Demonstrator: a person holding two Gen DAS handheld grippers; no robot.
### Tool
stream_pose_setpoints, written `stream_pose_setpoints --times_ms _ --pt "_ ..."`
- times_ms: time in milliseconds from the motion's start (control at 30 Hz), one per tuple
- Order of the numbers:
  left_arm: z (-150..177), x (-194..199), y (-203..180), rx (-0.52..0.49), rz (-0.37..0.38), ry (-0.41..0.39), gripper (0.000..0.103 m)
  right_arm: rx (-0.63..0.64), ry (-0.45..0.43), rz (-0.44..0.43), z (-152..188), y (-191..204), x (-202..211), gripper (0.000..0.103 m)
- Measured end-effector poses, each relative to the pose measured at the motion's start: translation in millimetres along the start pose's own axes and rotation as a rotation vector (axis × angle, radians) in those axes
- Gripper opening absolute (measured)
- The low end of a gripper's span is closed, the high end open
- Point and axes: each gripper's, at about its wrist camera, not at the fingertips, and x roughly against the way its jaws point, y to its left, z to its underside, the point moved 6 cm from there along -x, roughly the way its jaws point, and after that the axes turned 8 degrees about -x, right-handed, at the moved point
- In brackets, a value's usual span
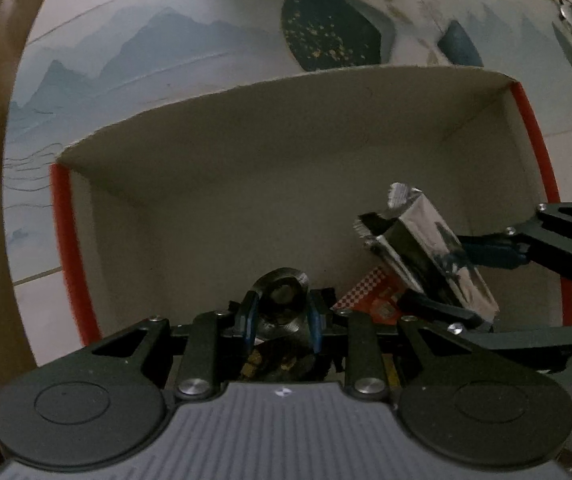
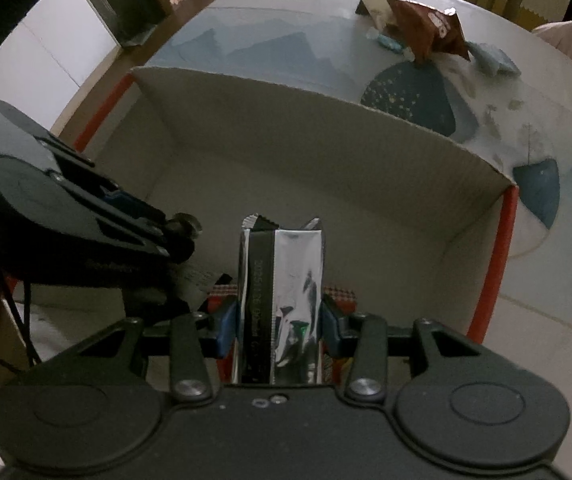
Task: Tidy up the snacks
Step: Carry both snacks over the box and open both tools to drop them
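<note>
A printed tablecloth (image 2: 270, 40) of blue mountains and dark leaf shapes spreads out beyond both claws. On it sits the cardboard box (image 1: 270, 152) with red outer sides, open at the top; both claws reach down into it, its far wall rising ahead of them and its red edges flanking them on either side.

Far ahead of the right gripper (image 2: 280, 320), past the box's far wall and well apart from it, a heap of loose snacks lies on the cloth: a brown snack bag (image 2: 433, 28) against a white packet (image 2: 379, 2), with a pale blue packet (image 2: 493, 60) just to their right.

The right gripper has its jaws closed onto a silver foil packet (image 2: 286, 292), which stands lengthwise between the blue pads and sticks out forward past the fingertips, its crimped end pointing at the far wall. In the left wrist view the same packet (image 1: 425, 252) hangs tilted to the right of the left gripper (image 1: 282, 316). Under it, a red-and-white checked packet (image 1: 369, 292) lies on the box floor.

The left gripper's jaws are drawn in on a small dark foil-wrapped snack (image 1: 282, 296), a rounded piece pinched between the blue pads, low in the box, just left of the silver packet.
</note>
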Motion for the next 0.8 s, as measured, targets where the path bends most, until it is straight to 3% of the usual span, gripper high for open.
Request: stream_pose_setpoints --times_ms 333,667,800 --pt "-3 -16 -5 -0.006 0.009 0.078 0.026 -0.019 0.033 0.010 1 -3 -10 0.042" --pt "-1 -17 -5 -0.006 0.041 0.081 0.026 -0.032 0.024 0.013 -3 -5 -9 0.047" --pt "0 -15 -2 0.011 0.067 0.072 0.031 -0.032 0.014 0.010 -2 -7 -4 0.049"
